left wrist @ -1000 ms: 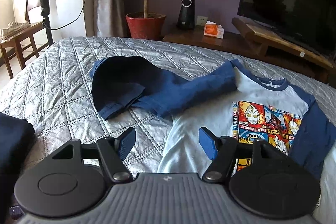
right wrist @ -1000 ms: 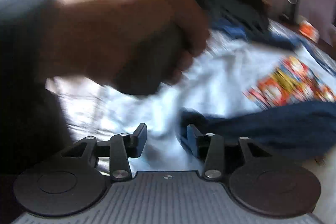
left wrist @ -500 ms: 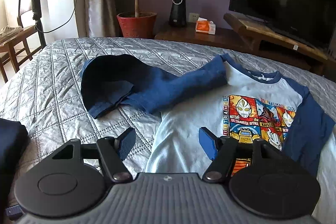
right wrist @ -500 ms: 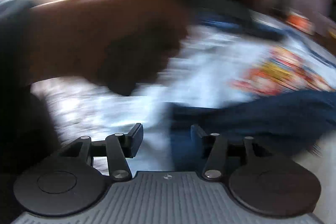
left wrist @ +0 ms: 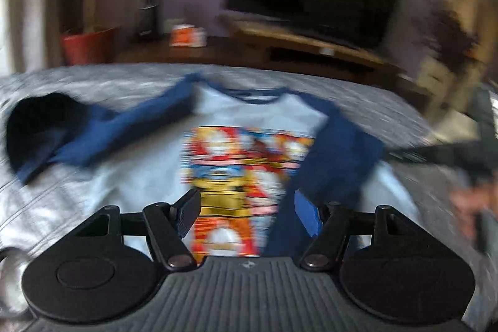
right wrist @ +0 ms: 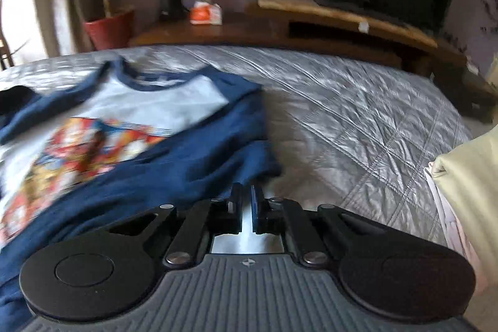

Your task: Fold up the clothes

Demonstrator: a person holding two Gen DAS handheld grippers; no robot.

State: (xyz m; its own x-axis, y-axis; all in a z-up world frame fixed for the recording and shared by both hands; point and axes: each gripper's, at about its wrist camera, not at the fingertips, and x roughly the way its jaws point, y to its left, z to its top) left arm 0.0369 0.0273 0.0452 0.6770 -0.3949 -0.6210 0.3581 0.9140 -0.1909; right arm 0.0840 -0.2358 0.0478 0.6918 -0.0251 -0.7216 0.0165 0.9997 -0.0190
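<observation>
The left view is motion-blurred: the left gripper has its jaws apart over the shirt. The right gripper has its jaws together, empty, beside the sleeve on the bed.

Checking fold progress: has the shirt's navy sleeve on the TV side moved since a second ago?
Yes. The sleeve lay out along the shirt's edge before; now it is folded inward, covering part of the cartoon print.

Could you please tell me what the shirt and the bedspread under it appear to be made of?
Shirt: soft matte knit, probably cotton jersey, since it drapes limply and shows no shine. Bedspread: quilted grey fabric with a satin-like sheen, likely synthetic, with stitched diamonds and bright highlights.
</observation>
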